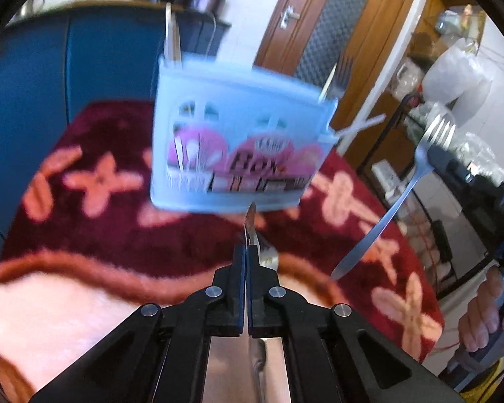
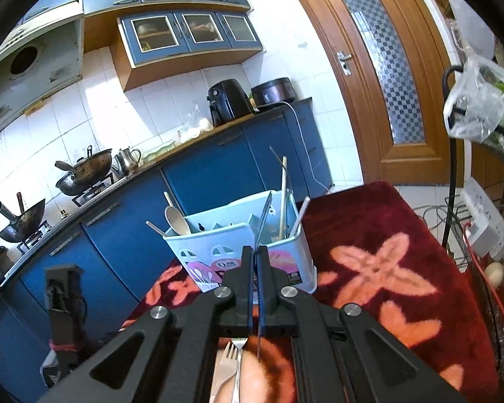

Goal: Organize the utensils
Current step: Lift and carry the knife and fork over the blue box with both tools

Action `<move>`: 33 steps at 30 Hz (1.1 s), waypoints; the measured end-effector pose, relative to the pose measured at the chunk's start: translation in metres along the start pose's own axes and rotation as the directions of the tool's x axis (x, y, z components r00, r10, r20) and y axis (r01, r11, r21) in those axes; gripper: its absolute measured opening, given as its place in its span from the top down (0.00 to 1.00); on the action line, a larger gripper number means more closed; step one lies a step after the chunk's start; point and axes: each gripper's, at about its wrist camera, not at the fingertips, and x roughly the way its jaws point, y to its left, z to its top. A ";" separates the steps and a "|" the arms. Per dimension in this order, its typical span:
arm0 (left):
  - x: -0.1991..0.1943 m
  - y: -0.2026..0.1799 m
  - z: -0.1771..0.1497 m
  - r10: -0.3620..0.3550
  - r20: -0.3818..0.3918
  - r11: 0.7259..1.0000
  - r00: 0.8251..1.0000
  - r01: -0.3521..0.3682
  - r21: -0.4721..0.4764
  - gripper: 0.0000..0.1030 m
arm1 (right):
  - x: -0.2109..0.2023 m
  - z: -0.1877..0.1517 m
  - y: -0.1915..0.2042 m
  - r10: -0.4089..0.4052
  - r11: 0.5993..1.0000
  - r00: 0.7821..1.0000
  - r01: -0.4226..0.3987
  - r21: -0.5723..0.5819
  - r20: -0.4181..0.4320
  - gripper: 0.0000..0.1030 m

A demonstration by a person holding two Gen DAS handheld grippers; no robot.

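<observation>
The light-blue utensil caddy (image 1: 238, 141) stands on the red flowered cloth (image 1: 117, 231), blurred, with several utensils sticking out of it. My left gripper (image 1: 247, 248) is shut on a thin metal utensil (image 1: 251, 216), seen edge-on, whose tip points at the caddy's base. My right gripper (image 1: 435, 156) is shut on a silver fork (image 1: 386, 215), tines up, to the right of the caddy. In the right wrist view that gripper (image 2: 255, 248) clamps the fork (image 2: 263, 221) edge-on just in front of the caddy (image 2: 218, 252). A second fork (image 2: 236, 356) shows below it.
Blue kitchen cabinets (image 2: 218, 174) and a counter with pans run behind the table. A wooden door (image 2: 379, 77) is at the back right. A wire rack with plastic bags (image 2: 477, 107) and eggs (image 2: 497, 272) stands off the table's right edge. A hand (image 1: 480, 319) grips the right tool.
</observation>
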 end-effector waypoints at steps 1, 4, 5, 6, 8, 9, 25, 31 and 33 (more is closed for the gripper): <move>-0.009 -0.002 0.003 0.005 0.036 1.000 0.999 -0.005 0.006 1.00 | -0.001 0.001 0.001 0.001 1.000 1.000 -0.001 -0.006 0.004 0.97; -0.026 -0.007 0.014 0.013 0.123 1.000 0.992 -0.016 0.023 1.00 | -0.003 0.006 0.005 0.003 1.000 1.000 -0.002 -0.023 0.016 0.97; -0.034 -0.009 0.019 0.017 0.159 0.999 0.987 -0.022 0.029 1.00 | -0.004 0.008 0.006 0.003 1.000 1.000 -0.002 -0.030 0.020 0.97; -0.039 -0.011 0.023 0.020 0.184 0.999 0.983 -0.027 0.035 1.00 | -0.004 0.011 0.007 0.003 0.999 1.000 -0.002 -0.036 0.024 0.97; -0.047 -0.013 0.031 0.029 0.223 0.998 0.974 -0.040 0.043 1.00 | -0.005 0.014 0.008 0.005 0.999 0.999 -0.003 -0.044 0.031 0.97; -0.050 -0.014 0.034 0.033 0.236 0.998 0.971 -0.044 0.044 1.00 | -0.005 0.017 0.009 0.005 0.999 0.999 -0.004 -0.049 0.036 0.97; -0.093 -0.031 0.106 0.047 0.424 0.993 0.904 -0.087 0.076 1.00 | 0.002 0.057 0.025 0.004 0.992 0.995 0.009 -0.130 0.101 0.97; -0.112 -0.041 0.138 0.073 0.496 0.984 0.865 -0.144 0.105 1.00 | 0.011 0.068 0.024 -0.007 0.990 0.994 0.022 -0.137 0.106 0.97; -0.116 -0.042 0.150 0.083 0.515 0.982 0.853 -0.159 0.106 1.00 | 0.012 0.070 0.022 -0.011 0.990 0.994 0.026 -0.138 0.110 0.97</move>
